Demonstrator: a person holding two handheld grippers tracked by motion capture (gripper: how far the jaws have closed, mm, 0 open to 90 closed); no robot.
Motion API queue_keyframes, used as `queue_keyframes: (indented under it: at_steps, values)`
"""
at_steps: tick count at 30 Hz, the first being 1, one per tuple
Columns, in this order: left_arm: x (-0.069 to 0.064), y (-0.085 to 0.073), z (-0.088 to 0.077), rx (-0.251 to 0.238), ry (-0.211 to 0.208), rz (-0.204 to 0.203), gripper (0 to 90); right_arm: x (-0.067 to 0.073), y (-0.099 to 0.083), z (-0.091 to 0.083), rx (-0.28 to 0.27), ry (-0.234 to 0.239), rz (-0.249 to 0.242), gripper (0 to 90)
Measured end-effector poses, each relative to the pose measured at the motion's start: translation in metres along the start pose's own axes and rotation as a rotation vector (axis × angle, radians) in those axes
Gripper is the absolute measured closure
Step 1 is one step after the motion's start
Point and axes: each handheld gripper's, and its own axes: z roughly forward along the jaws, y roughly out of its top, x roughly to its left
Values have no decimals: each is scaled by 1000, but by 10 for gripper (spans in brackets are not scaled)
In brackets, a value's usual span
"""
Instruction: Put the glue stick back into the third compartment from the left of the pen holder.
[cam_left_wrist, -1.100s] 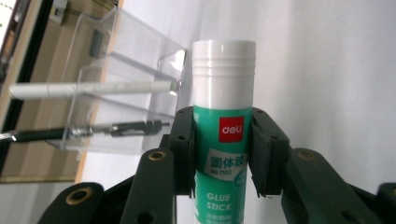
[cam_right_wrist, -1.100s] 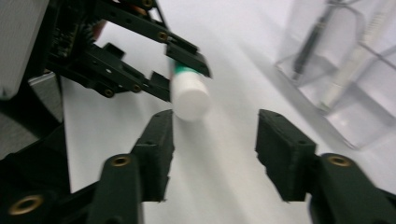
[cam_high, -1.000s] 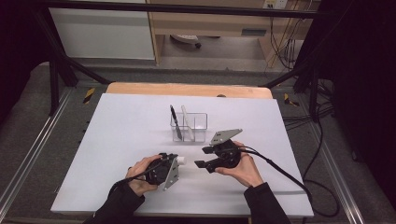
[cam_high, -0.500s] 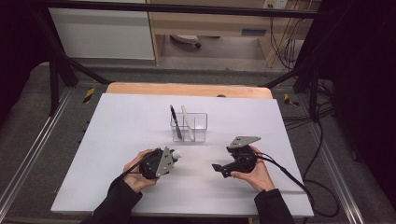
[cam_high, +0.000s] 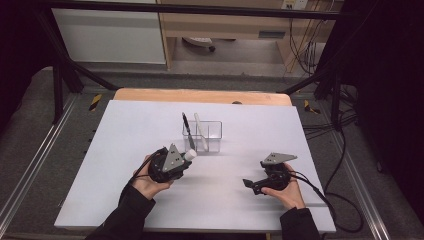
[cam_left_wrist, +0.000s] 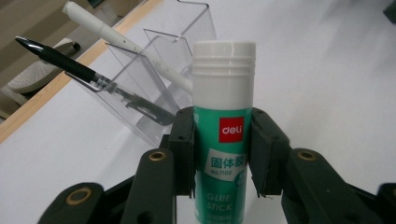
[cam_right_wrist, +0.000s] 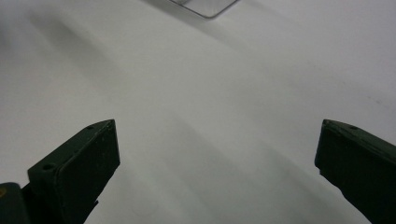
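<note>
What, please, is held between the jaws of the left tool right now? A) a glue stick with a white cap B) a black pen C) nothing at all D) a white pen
A: in the left gripper view the left tool has its jaws pressed on both sides of a green glue stick with a white cap, while the black pen and the white pen stand in the clear holder behind it.

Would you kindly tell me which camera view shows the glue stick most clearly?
The left gripper view: the glue stick stands close up between the jaws of the left gripper, its white cap and green label readable. In the high view only its white cap peeks out as a small spot.
</note>
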Motion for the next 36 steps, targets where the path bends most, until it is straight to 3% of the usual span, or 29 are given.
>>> queue_keyframes:
  at_steps: [13, 29, 36]
  values:
    - [15, 24, 1, -82, -11, -195, 649, -12, -21, -11, -18, -21, 25, 5]
    - [23, 70, 26, -190, 10, -314, 649, -11, -23, -12, -4, -22, 13, 5]
    - [26, 88, 43, -193, 15, -328, 649, -14, -25, -15, -16, -21, 26, 6]
